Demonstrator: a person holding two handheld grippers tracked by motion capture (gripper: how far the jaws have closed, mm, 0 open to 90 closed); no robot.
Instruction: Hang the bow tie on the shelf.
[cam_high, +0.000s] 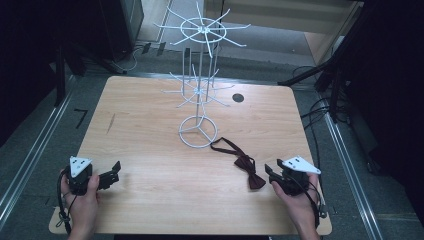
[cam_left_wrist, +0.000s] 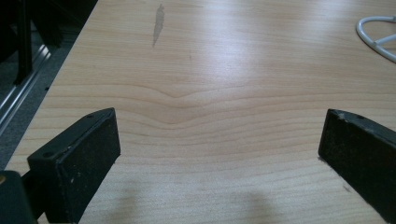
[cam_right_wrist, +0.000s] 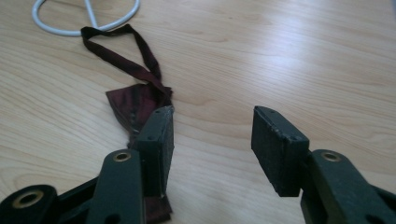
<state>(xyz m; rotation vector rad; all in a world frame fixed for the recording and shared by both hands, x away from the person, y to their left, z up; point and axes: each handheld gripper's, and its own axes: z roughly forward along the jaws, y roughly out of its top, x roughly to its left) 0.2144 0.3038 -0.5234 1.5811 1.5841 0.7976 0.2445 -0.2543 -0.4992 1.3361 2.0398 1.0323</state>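
A dark red bow tie (cam_high: 247, 167) with a thin neck strap lies flat on the wooden table (cam_high: 150, 150), just right of the white wire display stand (cam_high: 200, 75). Its strap reaches the stand's round base ring (cam_high: 198, 131). My right gripper (cam_high: 269, 172) hovers open just right of the bow tie; in the right gripper view the bow tie (cam_right_wrist: 135, 100) lies beside and partly behind the left jaw, with bare wood between the jaws (cam_right_wrist: 212, 128). My left gripper (cam_high: 116, 172) is open near the table's front left, with nothing between its jaws (cam_left_wrist: 219, 140).
The stand carries two tiers of bare wire hooks on a central pole. A round cable hole (cam_high: 238, 97) sits in the table behind the stand. Metal floor rails (cam_high: 30, 150) run along both sides of the table. A dark streak (cam_left_wrist: 159, 23) marks the wood at left.
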